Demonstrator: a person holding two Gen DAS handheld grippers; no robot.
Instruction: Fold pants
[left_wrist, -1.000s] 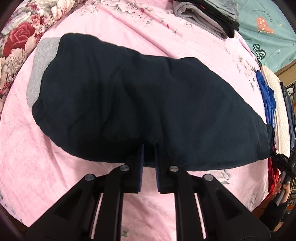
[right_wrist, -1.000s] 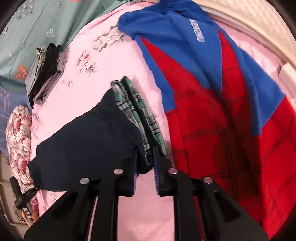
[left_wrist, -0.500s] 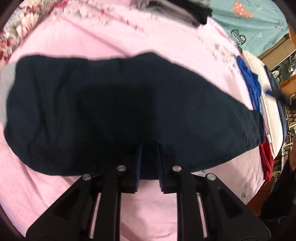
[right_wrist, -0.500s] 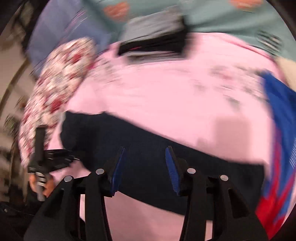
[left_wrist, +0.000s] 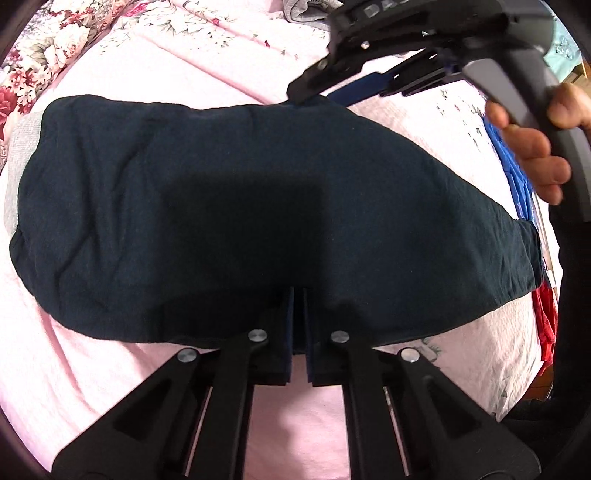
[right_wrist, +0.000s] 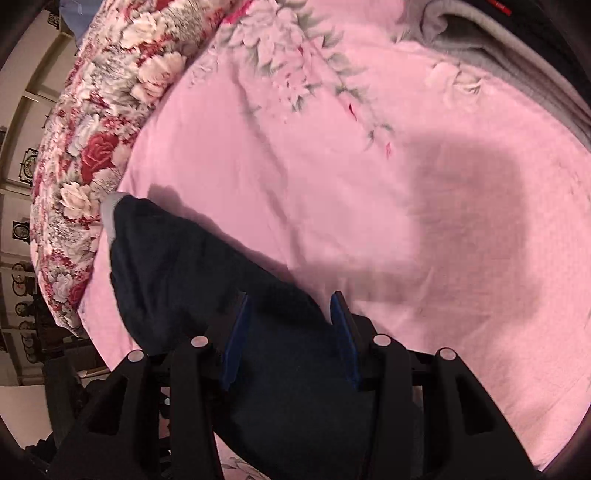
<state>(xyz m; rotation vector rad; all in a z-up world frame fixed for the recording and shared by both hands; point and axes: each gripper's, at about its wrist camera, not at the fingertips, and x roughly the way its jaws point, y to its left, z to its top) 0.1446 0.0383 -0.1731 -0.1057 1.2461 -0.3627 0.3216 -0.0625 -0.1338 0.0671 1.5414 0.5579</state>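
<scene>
Dark navy pants (left_wrist: 240, 206) lie flat on the pink bed (left_wrist: 92, 387), soft and limp. The left gripper (left_wrist: 298, 332) pinches their near edge, jaws narrow. The right gripper (right_wrist: 291, 332), jaws parted, hovers over the far edge, a sensible hold for doubling them.

Bed cover: pink quilted sheet with pale flower print (left_wrist: 207, 62), spread flat, lightly creased.
Left border: red-and-cream rose-patterned quilt (right_wrist: 88, 140), bunched along the sheet's edge.
Far edge: folded grey and black garments (right_wrist: 517, 48), stacked on the sheet.
Right edge: blue and red fabric garment (left_wrist: 517, 184), mostly hidden.
Corner: teal printed cloth (left_wrist: 565, 55), partly visible.
</scene>
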